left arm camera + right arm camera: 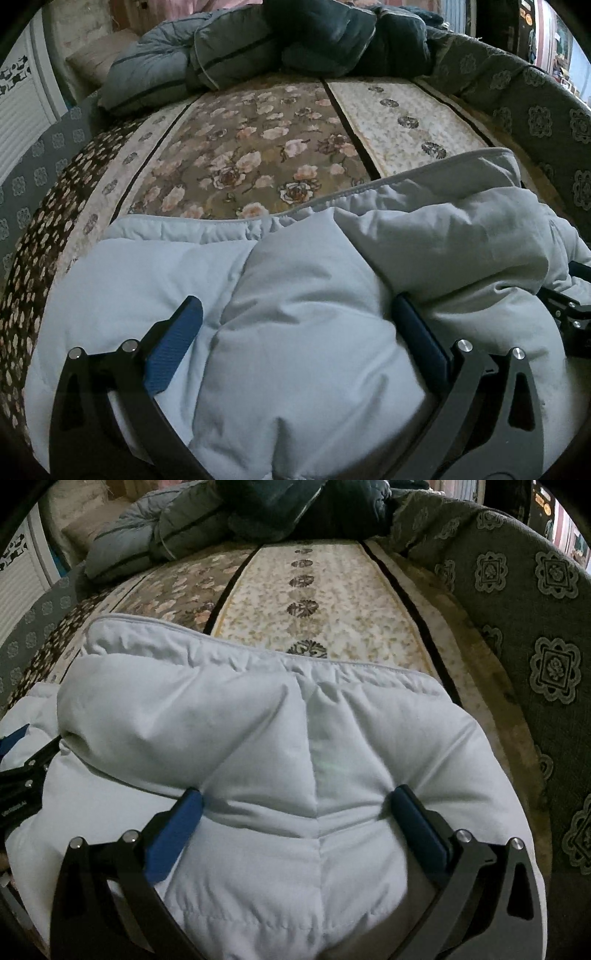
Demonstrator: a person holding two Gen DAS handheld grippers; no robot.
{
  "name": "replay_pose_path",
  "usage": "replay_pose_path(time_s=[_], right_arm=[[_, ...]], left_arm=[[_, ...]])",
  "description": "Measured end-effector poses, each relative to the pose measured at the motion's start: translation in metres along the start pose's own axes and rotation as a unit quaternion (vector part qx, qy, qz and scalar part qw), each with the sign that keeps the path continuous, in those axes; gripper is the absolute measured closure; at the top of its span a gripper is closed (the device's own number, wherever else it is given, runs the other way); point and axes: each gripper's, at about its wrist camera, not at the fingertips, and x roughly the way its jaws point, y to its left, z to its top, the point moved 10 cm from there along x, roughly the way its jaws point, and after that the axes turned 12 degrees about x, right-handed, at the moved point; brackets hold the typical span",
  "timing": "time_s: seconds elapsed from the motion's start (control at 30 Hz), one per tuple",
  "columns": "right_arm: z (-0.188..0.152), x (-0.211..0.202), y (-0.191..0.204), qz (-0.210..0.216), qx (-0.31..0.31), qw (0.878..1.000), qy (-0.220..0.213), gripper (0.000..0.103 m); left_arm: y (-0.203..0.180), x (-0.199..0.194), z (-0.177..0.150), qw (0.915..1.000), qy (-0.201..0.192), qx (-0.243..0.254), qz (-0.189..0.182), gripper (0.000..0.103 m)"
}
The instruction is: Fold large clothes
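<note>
Left wrist view: the left tongs [295,325] stand wide apart, with a thick bulge of the pale blue padded garment [303,350] swelling up between the blue finger pads [173,347]. The pads press into the fabric on either side, but the spread is too wide to count as a clamp; whether they grip cannot be told. At the right edge of this view, part of the other tool's black frame shows just beside the garment.

Right wrist view: the right tongs [295,808] stand equally wide, straddling a puffed panel of the same garment [295,738] along its centre seam. Grip likewise cannot be told.

The garment lies bunched at the near edge of the bed [251,155]. Its piped hem [258,653] runs across just beyond both tongs and marks the garment's far limit.

Past the hem, the floral bedspread [325,602] lies flat and uncovered for a long stretch, giving open room forward. To the right, a grey patterned upholstered side [554,627] curves along the bed edge and bounds that side. At the far end, a heap of grey-blue and dark quilted bedding [207,55] closes off the open stretch.
</note>
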Motion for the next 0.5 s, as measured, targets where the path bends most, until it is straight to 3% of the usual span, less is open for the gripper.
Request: replay_pose_path(time_s=[0.5], right_arm=[[-0.013,-0.021,0.002,-0.03,-0.031,0.999,-0.025,0.001]], left_arm=[[-0.003,-0.032,-0.007,0.9986,-0.041,0.031,0.009,0.003]])
